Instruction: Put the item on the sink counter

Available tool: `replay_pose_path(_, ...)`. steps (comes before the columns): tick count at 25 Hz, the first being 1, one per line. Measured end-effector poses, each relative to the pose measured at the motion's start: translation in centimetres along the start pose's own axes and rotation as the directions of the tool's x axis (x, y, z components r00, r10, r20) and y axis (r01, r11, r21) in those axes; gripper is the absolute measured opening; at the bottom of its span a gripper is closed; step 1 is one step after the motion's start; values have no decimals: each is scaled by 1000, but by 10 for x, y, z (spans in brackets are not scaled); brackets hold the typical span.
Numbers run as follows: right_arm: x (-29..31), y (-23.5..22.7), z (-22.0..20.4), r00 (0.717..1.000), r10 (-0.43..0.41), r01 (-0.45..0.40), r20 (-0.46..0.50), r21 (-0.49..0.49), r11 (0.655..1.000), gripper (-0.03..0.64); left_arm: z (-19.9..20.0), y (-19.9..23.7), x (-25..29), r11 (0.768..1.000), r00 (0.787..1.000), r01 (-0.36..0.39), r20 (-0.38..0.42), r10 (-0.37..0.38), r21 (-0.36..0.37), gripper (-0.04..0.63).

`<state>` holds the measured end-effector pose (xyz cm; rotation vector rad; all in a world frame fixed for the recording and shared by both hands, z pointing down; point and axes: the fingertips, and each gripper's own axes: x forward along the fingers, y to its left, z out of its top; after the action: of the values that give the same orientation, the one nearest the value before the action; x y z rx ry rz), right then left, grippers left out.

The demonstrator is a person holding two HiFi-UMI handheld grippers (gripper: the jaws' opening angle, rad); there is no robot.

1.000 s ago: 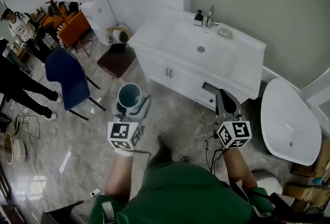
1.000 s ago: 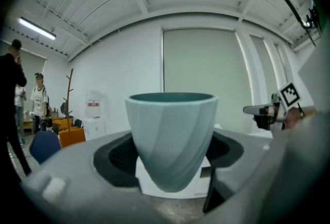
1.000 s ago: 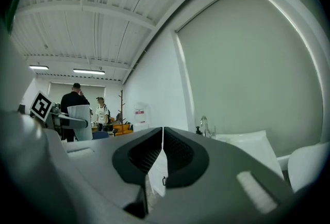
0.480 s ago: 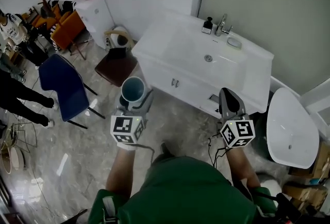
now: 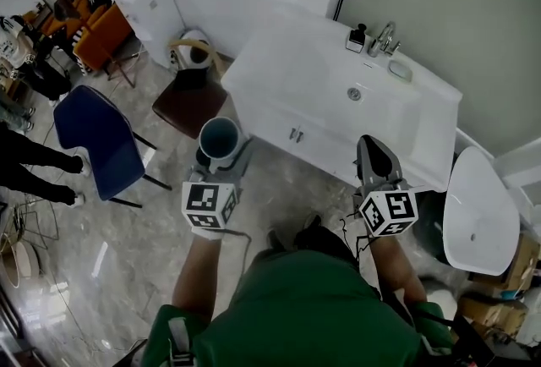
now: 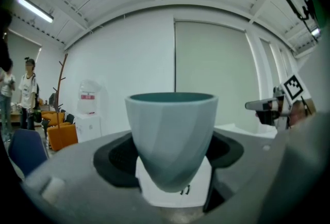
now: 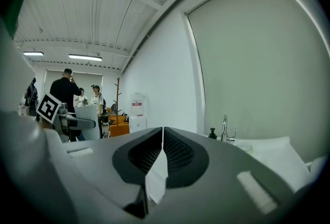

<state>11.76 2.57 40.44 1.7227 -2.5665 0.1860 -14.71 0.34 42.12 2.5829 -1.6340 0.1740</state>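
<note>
Sink counter (image 5: pixel 283 61) ahead; left gripper (image 5: pixel 221 159) clasping a cup (image 5: pixel 220 137), perhaps teal; right gripper (image 5: pixel 372 150) jaws together.

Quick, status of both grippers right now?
Left hand-held gripper: closed, holding the teal cup.
Right hand-held gripper: closed, holding nothing.

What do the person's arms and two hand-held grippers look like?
The left hand-held gripper and right hand-held gripper each have grey jaws with dark textured pads and a white cube of black square markers. Thin dark cables trail from them. The person wears a green short-sleeved top and a white glove on the left hand.
</note>
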Motion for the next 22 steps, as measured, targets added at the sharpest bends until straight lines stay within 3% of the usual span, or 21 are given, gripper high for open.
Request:
replay_pose_path(13,169,-41,3,988,156,-156,-2,43,987,8,7,52,122,997,997,-75,-12,75,-7,368)
replay_pose_path(22,265,-104,5,968,248,-245,-46,74,967,8,10,79,227,986,985,-165,-41,166,10,368)
